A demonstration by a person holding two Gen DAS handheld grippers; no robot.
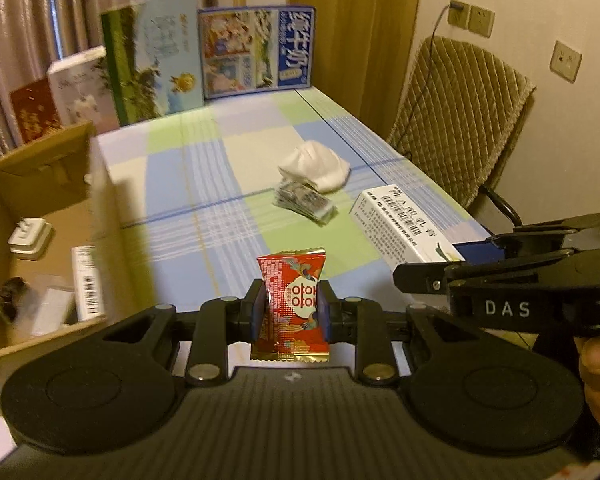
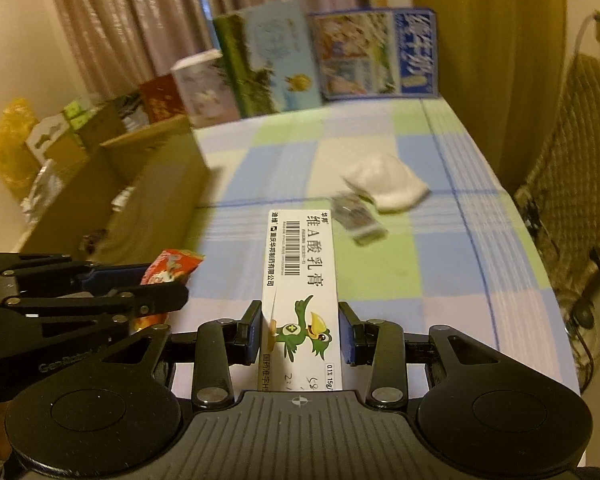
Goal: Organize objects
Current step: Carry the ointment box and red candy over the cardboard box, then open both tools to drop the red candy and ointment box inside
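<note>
Between left fingers (image 1: 290,308): pinching upright red sachet (image 1: 292,300), held above table (image 1: 204,184).
Between right fingers (image 2: 300,332): gripping white carton (image 2: 300,280), long side pointing away.
Lying loose on table: white cloth (image 1: 316,164) touching printed pack (image 1: 306,202).
Sitting in box (image 1: 52,152): several small items already.
Progress: seeming midway, two in grasp, two waiting.
Left view only: showing box contents.
Right view only: showing carton's bird print.

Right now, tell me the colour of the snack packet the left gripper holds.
Red with gold sealed edges: the snack packet in the left gripper; clearest in the left wrist view.
</note>
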